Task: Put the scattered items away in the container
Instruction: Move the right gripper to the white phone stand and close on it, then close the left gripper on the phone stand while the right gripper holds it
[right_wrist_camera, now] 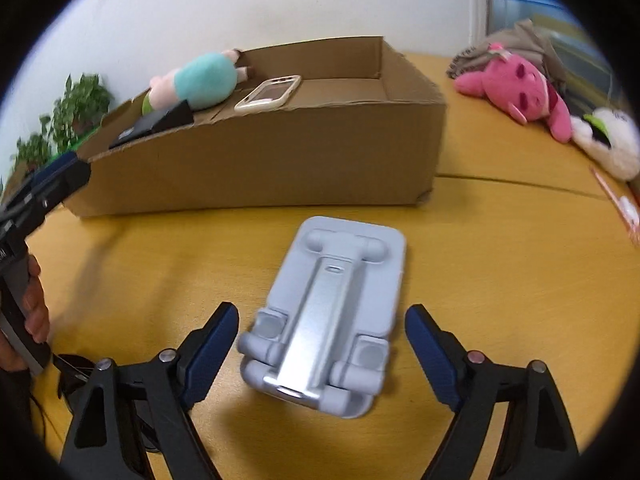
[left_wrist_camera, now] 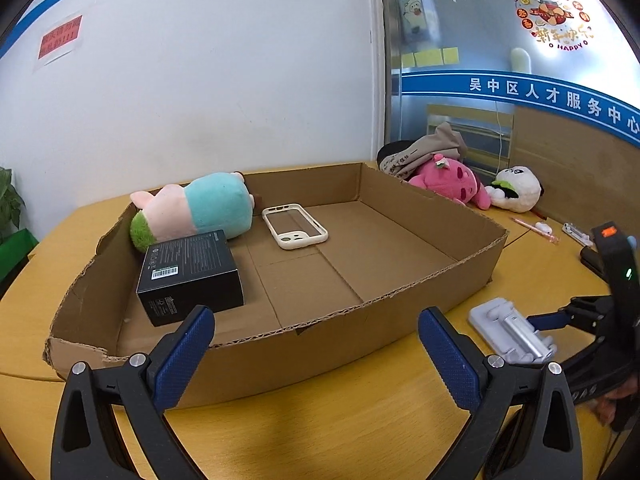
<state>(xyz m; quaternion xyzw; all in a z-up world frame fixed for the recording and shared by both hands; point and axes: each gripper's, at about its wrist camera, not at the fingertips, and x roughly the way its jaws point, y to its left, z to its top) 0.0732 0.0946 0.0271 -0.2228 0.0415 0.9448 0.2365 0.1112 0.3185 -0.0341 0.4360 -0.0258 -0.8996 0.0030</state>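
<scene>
A: What's in the cardboard box (left_wrist_camera: 400,304)?
B: A stuffed toy (left_wrist_camera: 196,208) at ten o'clock, a black box (left_wrist_camera: 190,276), a phone case (left_wrist_camera: 295,226).
A: The hand-held grippers?
B: Left hand-held gripper (left_wrist_camera: 316,354) wide open, empty; right hand-held gripper (right_wrist_camera: 320,354) open around the phone stand (right_wrist_camera: 328,312) on the table (right_wrist_camera: 500,248).

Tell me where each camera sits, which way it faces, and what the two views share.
Left wrist: on the left tongs, open, facing the cardboard box; right tongs at its right edge.
Right wrist: on the right tongs, open, angled down at the phone stand; a hand at left.
Shared: box, stand, pink plush, yellow table.
</scene>
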